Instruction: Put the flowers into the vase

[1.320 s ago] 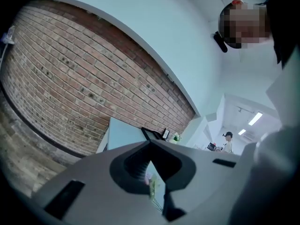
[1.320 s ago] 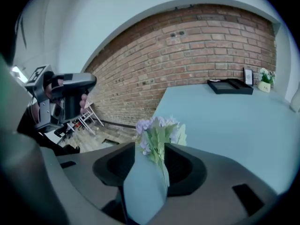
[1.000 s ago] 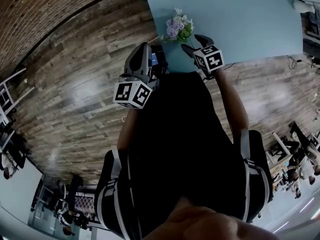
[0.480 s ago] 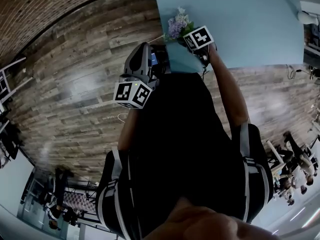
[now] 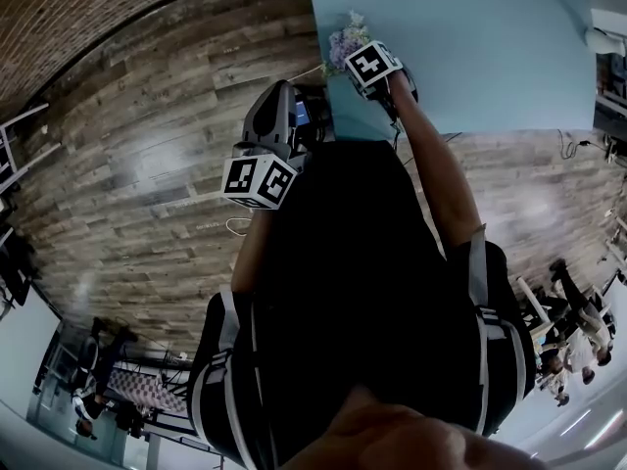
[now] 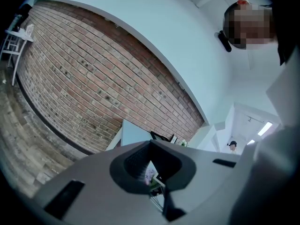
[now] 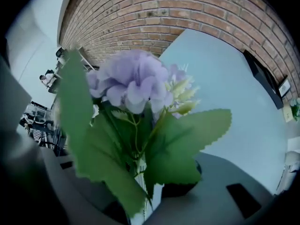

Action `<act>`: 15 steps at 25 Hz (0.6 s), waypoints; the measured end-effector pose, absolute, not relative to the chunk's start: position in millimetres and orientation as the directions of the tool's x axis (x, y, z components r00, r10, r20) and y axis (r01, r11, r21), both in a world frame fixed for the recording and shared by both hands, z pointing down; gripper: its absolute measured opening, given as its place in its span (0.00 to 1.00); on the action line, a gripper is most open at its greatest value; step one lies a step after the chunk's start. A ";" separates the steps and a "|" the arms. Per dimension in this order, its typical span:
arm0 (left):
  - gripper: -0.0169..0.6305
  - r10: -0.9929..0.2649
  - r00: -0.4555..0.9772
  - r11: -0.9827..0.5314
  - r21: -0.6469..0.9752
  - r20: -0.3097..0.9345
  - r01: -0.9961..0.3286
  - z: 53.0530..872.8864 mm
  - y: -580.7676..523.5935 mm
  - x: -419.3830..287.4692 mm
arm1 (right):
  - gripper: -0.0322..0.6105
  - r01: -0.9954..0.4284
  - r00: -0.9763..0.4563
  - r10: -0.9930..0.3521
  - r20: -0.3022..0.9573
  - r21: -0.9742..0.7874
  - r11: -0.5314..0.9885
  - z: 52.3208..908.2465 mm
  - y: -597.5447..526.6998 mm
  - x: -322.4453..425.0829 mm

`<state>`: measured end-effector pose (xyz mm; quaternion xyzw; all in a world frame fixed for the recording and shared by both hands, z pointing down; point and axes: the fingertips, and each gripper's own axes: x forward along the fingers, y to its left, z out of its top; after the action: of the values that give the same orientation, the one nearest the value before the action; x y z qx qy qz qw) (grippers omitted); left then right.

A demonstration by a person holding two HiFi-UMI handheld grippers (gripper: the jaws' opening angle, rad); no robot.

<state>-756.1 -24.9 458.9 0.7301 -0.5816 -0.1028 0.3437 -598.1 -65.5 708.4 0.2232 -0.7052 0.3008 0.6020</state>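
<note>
Flowers point(image 7: 136, 83) on table point(image 5: 470, 37), unlifted; right gripper point(image 7: 143, 193) just narrowing about stems point(image 7: 139, 172), unclamped; left gripper point(image 6: 151, 146) closed, empty; vase unseen, placing outstanding.

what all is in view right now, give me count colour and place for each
flowers: one bunch, lilac blooms, green leaves, at the table's near corner
table: one, pale blue, next to the brick wall
brick wall: one, red-brown, behind the table
floor: one, grey-brown wood planks, around the table
bystanders: several, too small for colour, room's far edges
right tool: one, grey with black-and-white marker cube, pointing down at the flowers; jaws have just been closing, stems between them, a gap showing
left tool: one, grey with marker cube, over the floor, jaws together, empty
torso: one, black clothing, middle of the head view
</note>
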 end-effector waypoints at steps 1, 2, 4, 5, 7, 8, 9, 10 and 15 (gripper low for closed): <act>0.05 -0.920 0.303 -0.088 0.621 0.250 -0.779 458.6 -25.8 -754.6 | 0.29 -0.669 -0.180 0.049 0.983 -0.158 0.726 707.5 -66.3 -599.3; 0.05 -0.919 0.304 -0.089 0.619 0.250 -0.780 459.5 -25.7 -752.7 | 0.27 -0.665 -0.202 0.045 0.978 -0.170 0.727 707.3 -67.2 -601.5; 0.05 -0.921 0.302 -0.092 0.615 0.247 -0.783 463.3 -21.3 -752.6 | 0.26 -0.674 -0.278 0.035 0.960 -0.221 0.705 705.5 -66.5 -607.1; 0.05 -0.922 0.300 -0.093 0.611 0.246 -0.786 464.7 -18.4 -755.0 | 0.26 -0.689 -0.314 0.024 0.949 -0.245 0.682 701.2 -67.4 -606.7; 0.05 -0.922 0.300 -0.097 0.605 0.243 -0.790 466.8 -14.0 -761.0 | 0.26 -0.725 -0.418 -0.031 0.908 -0.313 0.613 681.2 -75.4 -605.4; 0.05 -0.922 0.302 -0.101 0.601 0.243 -0.792 468.0 -12.3 -763.0 | 0.25 -0.737 -0.488 -0.083 0.869 -0.359 0.573 665.1 -82.0 -605.5; 0.05 -0.921 0.306 -0.106 0.597 0.243 -0.795 469.3 -10.4 -764.1 | 0.25 -0.741 -0.559 -0.153 0.815 -0.408 0.534 645.2 -89.6 -605.0; 0.05 -0.918 0.312 -0.113 0.593 0.245 -0.797 470.4 -8.4 -764.0 | 0.25 -0.739 -0.620 -0.239 0.747 -0.454 0.498 621.6 -97.3 -603.0; 0.05 -0.880 0.416 -0.204 0.610 0.228 -0.766 452.0 -18.4 -758.3 | 0.26 -0.716 -0.643 -0.667 0.377 -0.603 0.350 481.2 -114.4 -575.3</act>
<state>-758.3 -18.4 452.0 0.7711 -0.5336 -0.0849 0.3368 -575.3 -114.4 481.2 0.4211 -0.8211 0.3840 0.0324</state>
